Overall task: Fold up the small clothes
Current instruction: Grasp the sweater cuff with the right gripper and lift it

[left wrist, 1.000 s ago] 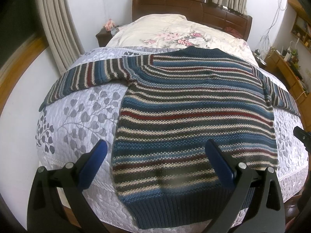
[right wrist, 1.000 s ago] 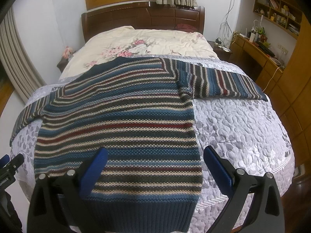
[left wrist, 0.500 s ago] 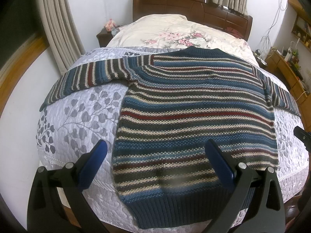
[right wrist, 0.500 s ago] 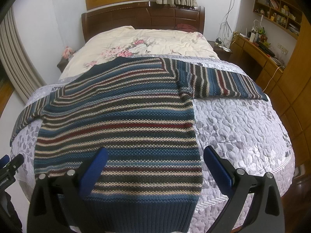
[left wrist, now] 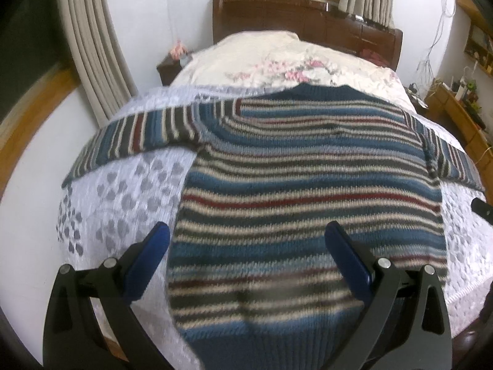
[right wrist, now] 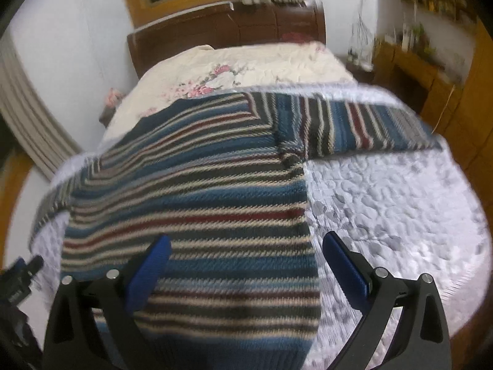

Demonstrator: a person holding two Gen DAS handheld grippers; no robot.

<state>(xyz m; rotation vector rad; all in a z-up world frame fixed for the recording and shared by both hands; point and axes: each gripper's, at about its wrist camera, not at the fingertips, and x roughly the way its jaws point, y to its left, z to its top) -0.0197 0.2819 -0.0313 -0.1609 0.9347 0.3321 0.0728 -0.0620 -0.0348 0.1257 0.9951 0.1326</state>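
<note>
Bedroom w/ wood headboard (left wrist: 308,15), curtains (left wrist: 92,55) on the left side, desk (right wrist: 416,71) w/ clutter on the right. Bed (left wrist: 123,185) fills most of both views, grey-white leaf-print quilt over it, a cream floral cover (left wrist: 277,58) nearer the headboard.

Striped knit sweater (left wrist: 308,185) lies flat across the quilt, neck toward the headboard, ribbed navy hem at the near edge of the bed. Both sleeves out sideways: left sleeve (left wrist: 132,135) lying straight over the quilt, right sleeve (right wrist: 363,123) likewise on the other side. Nothing folded yet, so task at start.

Left hand-held gripper (left wrist: 246,252) spread wide, empty, hanging above the lower-left part of the sweater body. Right hand-held gripper (right wrist: 246,256) also spread wide, empty, above the lower-right body edge; one finger over knit, other over bare quilt. Both views blurry, so contact w/ fabric can't be told, prob. none.

To do the step well, imo: go for the sleeves first. Each gripper should pinch near the cuff, catch knit only and not the quilt under it, then lay the sleeve across the body so stripes stay flat. Thick knit, likely to bunch at the shoulder seam, so lift enough before carrying over. Keep both sides even so the later hem-to-neck fold comes out square.
</note>
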